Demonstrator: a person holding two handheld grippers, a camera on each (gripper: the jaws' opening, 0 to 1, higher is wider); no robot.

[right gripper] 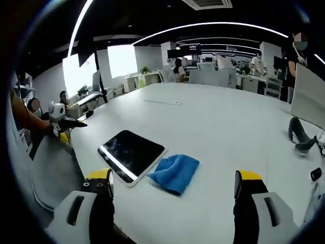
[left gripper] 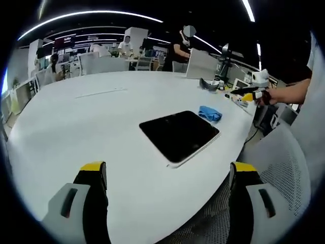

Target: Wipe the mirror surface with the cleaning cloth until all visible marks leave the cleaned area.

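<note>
Both sets of jaws are standing spread wide apart, gripping nothing. In the left gripper view, the left gripper [left gripper: 167, 175] is hovering over a white table [left gripper: 76, 122], where a dark mirror [left gripper: 179, 135] is lying flat near the edge. A blue cloth [left gripper: 209, 113] is sitting just beside it. In the right gripper view, the right gripper [right gripper: 172, 185] is facing the cloth [right gripper: 175, 173] and mirror [right gripper: 132, 153], which are touching or nearly so, with the other gripper [right gripper: 63, 122] showing at left.
</note>
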